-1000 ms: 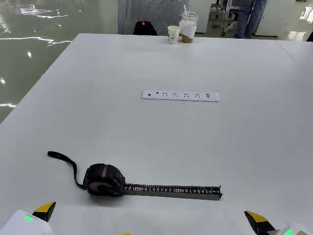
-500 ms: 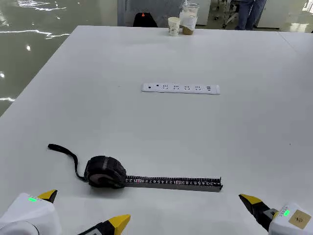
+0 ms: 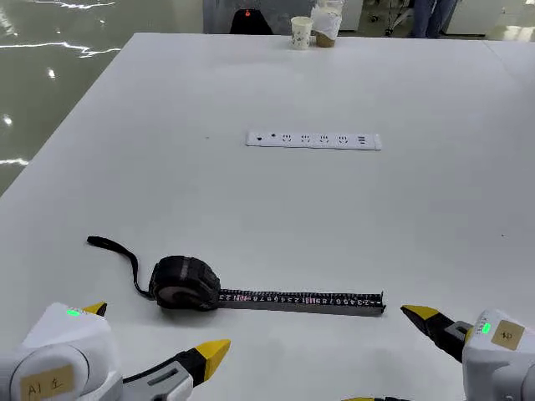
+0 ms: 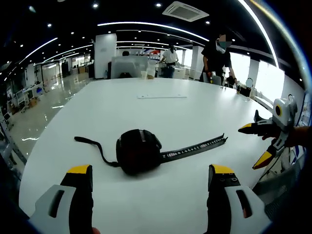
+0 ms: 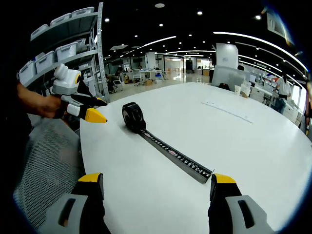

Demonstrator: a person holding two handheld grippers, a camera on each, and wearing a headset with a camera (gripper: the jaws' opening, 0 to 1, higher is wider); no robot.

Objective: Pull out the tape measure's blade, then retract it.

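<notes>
**Tape measure lying extended on table**

The black tape measure [image 3: 182, 283] is lying on the white table [image 3: 393, 209]. Its dark, numbered blade [image 3: 301, 300] is stretching flat toward the right gripper [image 5: 156, 178], and its black strap [image 3: 117, 253] is curling the opposite way. The left gripper [image 4: 150, 169] and the right are hovering near it, jaws spread wide, gripping nothing.
</notes>
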